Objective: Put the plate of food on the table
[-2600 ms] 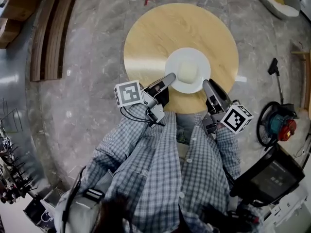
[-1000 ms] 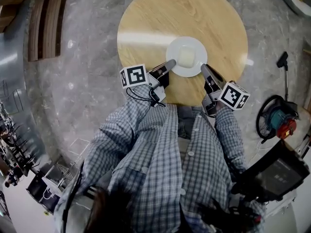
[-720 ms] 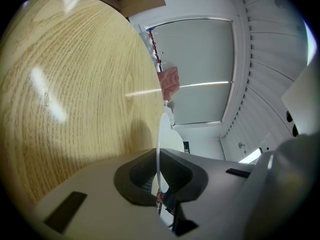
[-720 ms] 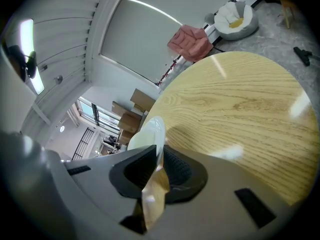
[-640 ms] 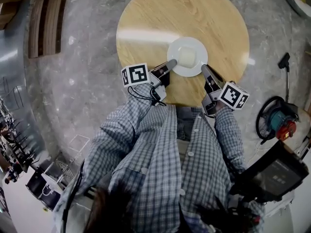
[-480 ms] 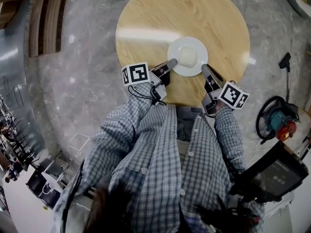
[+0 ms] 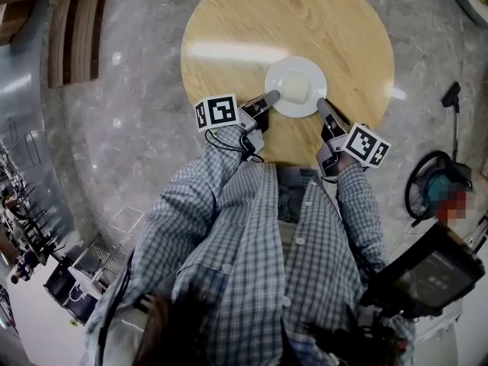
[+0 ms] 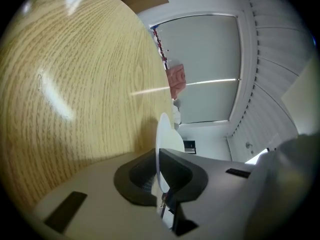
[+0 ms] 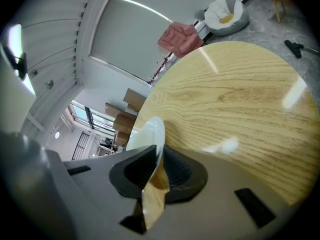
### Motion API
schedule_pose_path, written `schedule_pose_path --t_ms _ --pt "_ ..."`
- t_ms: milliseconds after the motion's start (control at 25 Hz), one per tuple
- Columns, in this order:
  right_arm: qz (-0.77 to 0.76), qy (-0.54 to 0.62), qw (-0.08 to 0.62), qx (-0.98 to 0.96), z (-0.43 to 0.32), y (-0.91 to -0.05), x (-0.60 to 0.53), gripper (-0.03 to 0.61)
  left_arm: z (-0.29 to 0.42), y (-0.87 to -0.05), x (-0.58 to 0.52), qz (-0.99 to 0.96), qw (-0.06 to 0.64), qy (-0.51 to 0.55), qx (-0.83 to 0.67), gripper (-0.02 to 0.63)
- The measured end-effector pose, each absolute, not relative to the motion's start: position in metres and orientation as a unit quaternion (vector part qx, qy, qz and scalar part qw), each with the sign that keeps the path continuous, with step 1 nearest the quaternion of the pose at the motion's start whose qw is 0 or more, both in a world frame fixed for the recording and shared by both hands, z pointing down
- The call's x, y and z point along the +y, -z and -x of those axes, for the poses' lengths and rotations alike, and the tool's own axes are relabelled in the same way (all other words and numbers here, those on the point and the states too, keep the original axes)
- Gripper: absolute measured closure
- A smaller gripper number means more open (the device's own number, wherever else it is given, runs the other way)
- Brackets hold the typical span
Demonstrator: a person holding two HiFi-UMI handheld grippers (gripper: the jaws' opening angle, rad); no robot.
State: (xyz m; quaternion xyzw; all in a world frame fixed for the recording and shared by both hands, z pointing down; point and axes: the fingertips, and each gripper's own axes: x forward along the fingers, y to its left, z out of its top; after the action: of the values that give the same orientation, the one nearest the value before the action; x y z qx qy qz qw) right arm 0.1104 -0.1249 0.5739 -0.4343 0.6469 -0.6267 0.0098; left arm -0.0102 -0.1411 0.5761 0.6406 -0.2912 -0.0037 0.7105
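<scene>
White round plate (image 7: pixel 279 77) carrying a pale lump of food (image 7: pixel 294 88) now hangs further in over the round light-wood table (image 7: pixel 252 21), drift nearly stopped. Both left gripper (image 7: pixel 269 98) and right gripper (image 7: pixel 321 105) stay clamped on opposite rims. Set-down looks near; contact with the top unclear.

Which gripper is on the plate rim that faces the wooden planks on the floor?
The left gripper: it is shut on the rim of the plate on the side toward the wooden planks. The right gripper clamps the opposite rim.

Glossy plate (image 7: pixel 312 102), seemingly wooden table (image 7: pixel 252 14)
</scene>
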Motion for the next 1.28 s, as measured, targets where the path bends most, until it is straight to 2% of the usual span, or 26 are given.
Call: schedule_pose_path --t_ms 1280 --pt "0.464 0.642 -0.024 0.610 -0.110 -0.592 -0.126 0.529 0.010 -0.590 -0.137 -0.615 0.726 -0.048 -0.305 0.595"
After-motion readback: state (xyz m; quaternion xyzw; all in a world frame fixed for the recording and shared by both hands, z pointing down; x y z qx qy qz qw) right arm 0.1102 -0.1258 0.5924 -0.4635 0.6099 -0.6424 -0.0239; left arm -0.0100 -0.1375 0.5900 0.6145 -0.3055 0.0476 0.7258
